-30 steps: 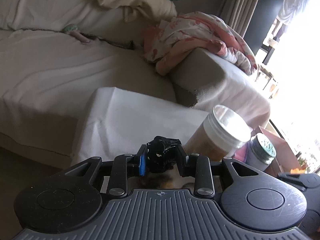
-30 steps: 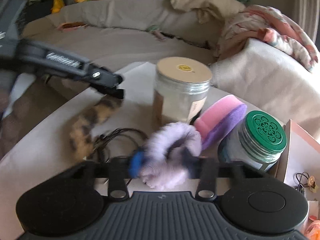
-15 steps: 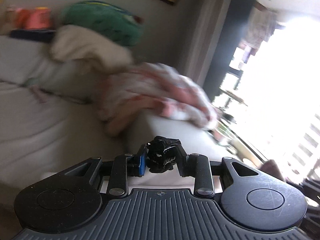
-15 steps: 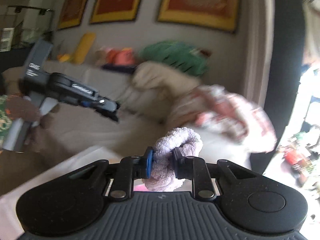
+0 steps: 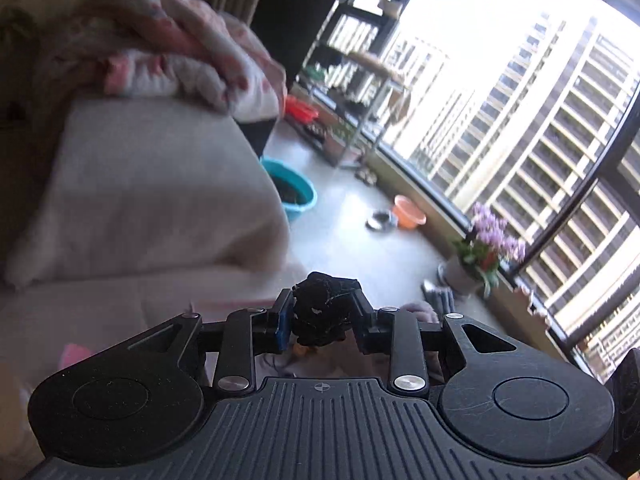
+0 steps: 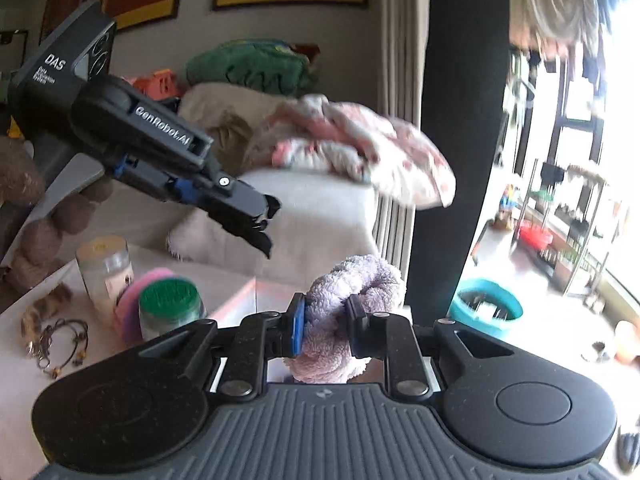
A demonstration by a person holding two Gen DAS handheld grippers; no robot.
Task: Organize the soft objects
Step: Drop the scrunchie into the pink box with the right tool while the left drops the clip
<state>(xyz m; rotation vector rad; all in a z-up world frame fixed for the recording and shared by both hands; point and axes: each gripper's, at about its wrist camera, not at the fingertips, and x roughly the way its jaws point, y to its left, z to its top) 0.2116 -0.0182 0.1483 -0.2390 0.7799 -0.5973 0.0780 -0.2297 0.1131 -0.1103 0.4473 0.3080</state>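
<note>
Lilac terry scrunchie [image 6: 352, 304] pinched in right tongs [image 6: 326, 320] (left tongs [image 5: 322, 314] grip black scrunchie [image 5: 322, 312])

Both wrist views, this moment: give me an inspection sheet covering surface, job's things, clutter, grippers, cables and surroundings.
Surface: white-covered table, low in the right wrist view.
Job's things: black scrunchie and lilac fluffy scrunchie, both held above the table; leopard-print scrunchie lying on it.
Clutter: clear jar, green-lidded jar, pink and purple sponge, beaded cord.
Grippers: left gripper shut on the black scrunchie; right gripper shut on the lilac fluffy scrunchie.
Cables: nothing seen.
Surroundings: sofa with pink floral blanket, teal basin, potted flowers, large window.
</note>
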